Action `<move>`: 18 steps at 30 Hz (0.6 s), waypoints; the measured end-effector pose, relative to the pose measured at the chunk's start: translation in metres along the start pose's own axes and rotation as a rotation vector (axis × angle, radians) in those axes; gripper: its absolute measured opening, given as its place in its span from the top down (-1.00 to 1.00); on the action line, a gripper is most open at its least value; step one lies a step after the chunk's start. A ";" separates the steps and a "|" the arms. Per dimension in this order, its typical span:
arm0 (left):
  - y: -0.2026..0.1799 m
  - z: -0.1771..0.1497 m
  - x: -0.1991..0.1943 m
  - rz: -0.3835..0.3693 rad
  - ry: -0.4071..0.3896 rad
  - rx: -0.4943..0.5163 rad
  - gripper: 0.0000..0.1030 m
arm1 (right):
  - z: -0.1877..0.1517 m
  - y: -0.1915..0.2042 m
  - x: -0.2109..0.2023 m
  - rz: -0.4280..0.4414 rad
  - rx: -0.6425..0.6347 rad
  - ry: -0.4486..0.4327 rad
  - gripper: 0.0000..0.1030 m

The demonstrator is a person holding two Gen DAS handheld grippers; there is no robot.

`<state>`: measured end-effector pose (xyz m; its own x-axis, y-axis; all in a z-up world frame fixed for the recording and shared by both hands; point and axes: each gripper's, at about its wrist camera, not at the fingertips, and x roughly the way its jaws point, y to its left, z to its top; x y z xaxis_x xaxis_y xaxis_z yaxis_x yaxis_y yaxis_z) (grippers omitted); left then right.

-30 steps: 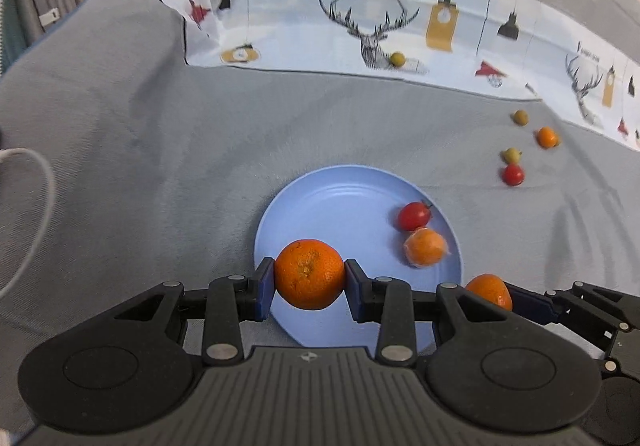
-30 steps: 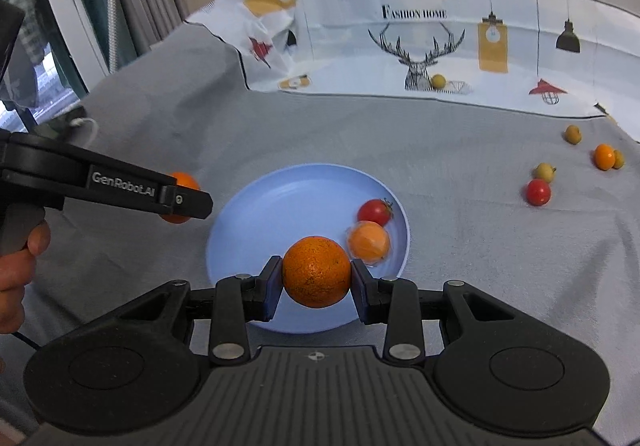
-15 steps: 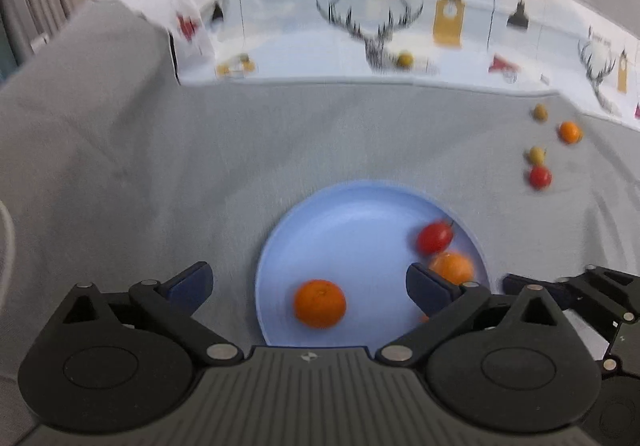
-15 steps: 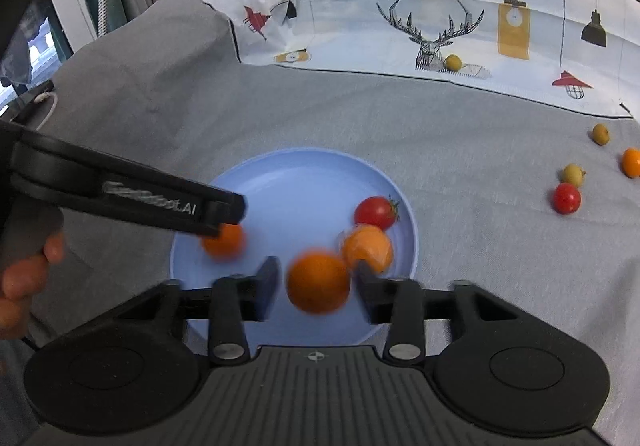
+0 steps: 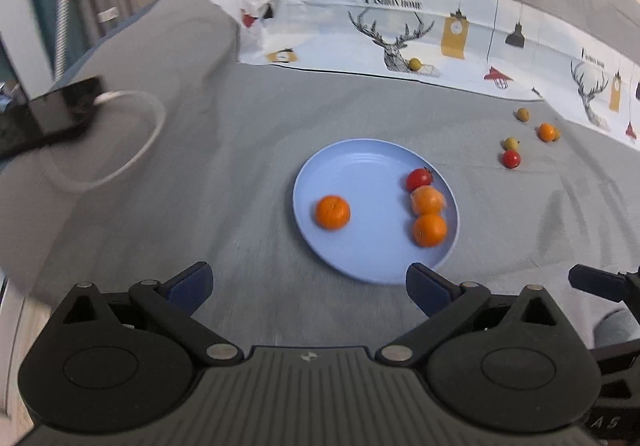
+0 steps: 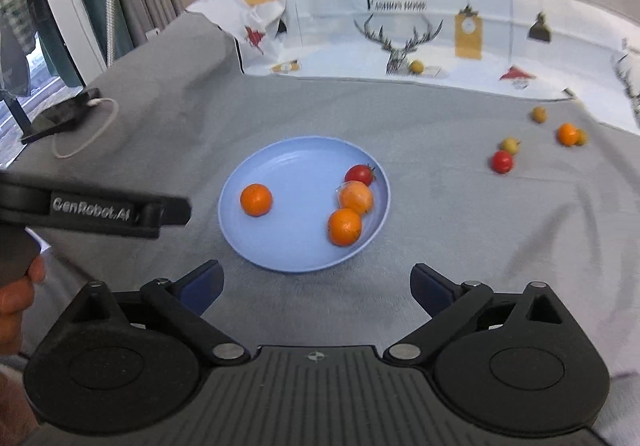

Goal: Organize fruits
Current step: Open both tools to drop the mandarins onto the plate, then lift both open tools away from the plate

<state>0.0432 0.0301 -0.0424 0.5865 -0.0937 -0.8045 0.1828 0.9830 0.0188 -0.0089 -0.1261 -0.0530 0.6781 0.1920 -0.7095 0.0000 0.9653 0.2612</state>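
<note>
A blue plate [image 5: 360, 169] [image 6: 296, 165] lies on the grey cloth. On it are one orange on the left [image 5: 332, 212] [image 6: 256, 199], an orange on the right [image 5: 429, 230] [image 6: 344, 226], a wrapped orange [image 5: 427, 200] [image 6: 355, 197] and a red tomato [image 5: 419, 179] [image 6: 360, 174]. My left gripper [image 5: 308, 286] is open and empty, pulled back in front of the plate. My right gripper [image 6: 316, 286] is open and empty, also in front of the plate. The left gripper's finger shows in the right wrist view [image 6: 120, 211], left of the plate.
Loose fruits lie at the right: a red tomato [image 5: 511, 159] [image 6: 502, 161], a yellow-green one [image 5: 510, 143], a small orange [image 5: 546, 132] [image 6: 568, 134], another greenish one [image 5: 522, 114]. A printed cloth [image 5: 400, 25] with a small yellow fruit [image 5: 415, 64] lies behind. A phone with white cable [image 5: 60, 109] is at left.
Both grippers have opened and let their oranges go onto the plate, then drawn back and up. The two oranges now rest on the plate.
</note>
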 end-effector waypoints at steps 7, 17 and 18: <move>-0.004 -0.027 -0.048 0.033 -0.096 0.042 -0.99 | -0.020 0.014 -0.050 -0.010 -0.045 -0.102 -0.99; -0.014 -0.043 -0.094 0.015 -0.189 0.056 -0.99 | -0.035 0.024 -0.099 -0.023 -0.092 -0.226 -0.99; -0.015 -0.044 -0.098 0.016 -0.198 0.058 -0.99 | -0.037 0.025 -0.103 -0.025 -0.094 -0.235 -0.99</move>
<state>-0.0516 0.0319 0.0104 0.7322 -0.1133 -0.6716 0.2143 0.9743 0.0693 -0.1056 -0.1156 0.0026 0.8309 0.1324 -0.5404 -0.0420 0.9834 0.1763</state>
